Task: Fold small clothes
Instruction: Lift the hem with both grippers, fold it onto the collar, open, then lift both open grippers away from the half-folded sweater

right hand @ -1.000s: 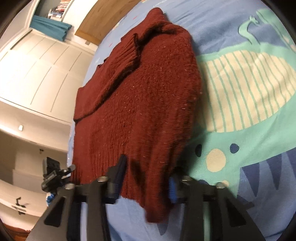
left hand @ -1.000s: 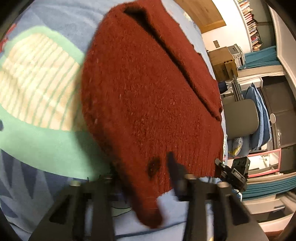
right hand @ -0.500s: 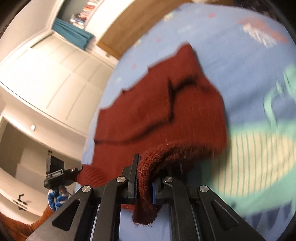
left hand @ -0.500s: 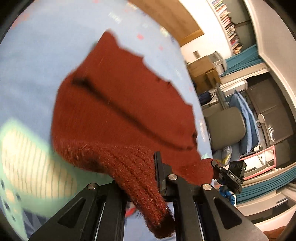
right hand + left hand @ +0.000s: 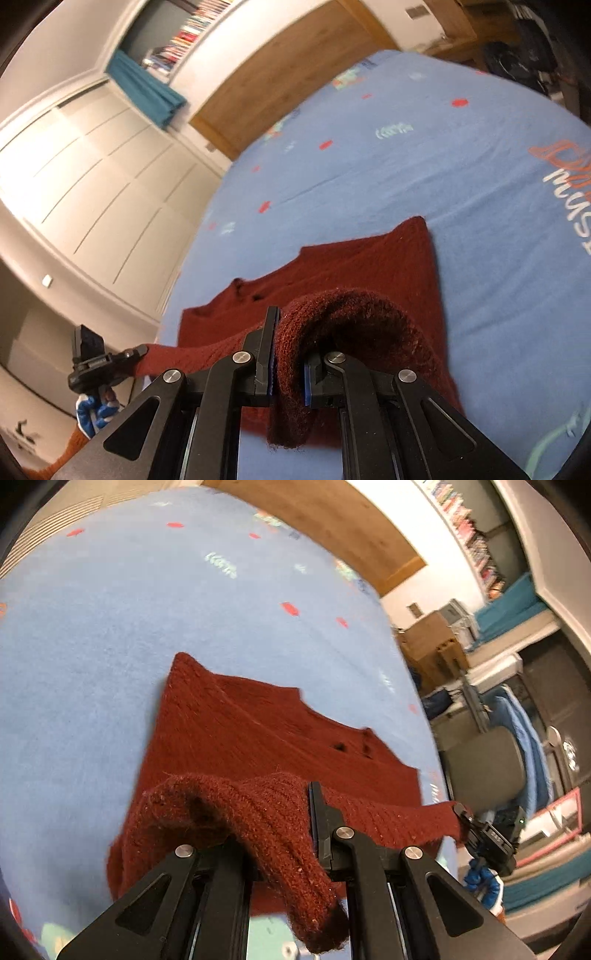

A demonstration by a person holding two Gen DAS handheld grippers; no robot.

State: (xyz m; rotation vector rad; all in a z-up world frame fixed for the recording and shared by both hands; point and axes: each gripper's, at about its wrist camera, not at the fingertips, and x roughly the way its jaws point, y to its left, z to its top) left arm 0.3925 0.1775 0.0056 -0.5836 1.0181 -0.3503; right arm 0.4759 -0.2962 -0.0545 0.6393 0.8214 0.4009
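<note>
the dark red knitted sweater (image 5: 258, 738) lay on the bed (image 5: 110, 627), spread over a blue printed cover, with its far part flat on the cover and its near hem lifted off it. the left gripper (image 5: 284, 834) had its jaws clenched on one corner of that ribbed hem, a fat roll of knit bulging over the top and a loose tail hanging below. the right gripper (image 5: 288, 365) was clamped the same way on the other corner, the wool squeezed between its blue pads (image 5: 306, 384) and humped up in a loop just above them. between the two, the hem ran as a fairly taut band.

to me it looked a thick, soft, fuzzy knit: no stiffness at all, it drooped wherever it was not held, and heavy enough for its size to sag in the middle. it did not look slippery; the hairy wool seemed to catch well on the pads. not fragile either, though a loose stitch might snag on a jaw edge, and a hard pull would likely stretch the rib.

the hem corners seemed the right place to hold, since the rib is the firmest part. i judged that both corners needed carrying over evenly, or the fold would land skewed on the shoulders (image 5: 406, 240).
</note>
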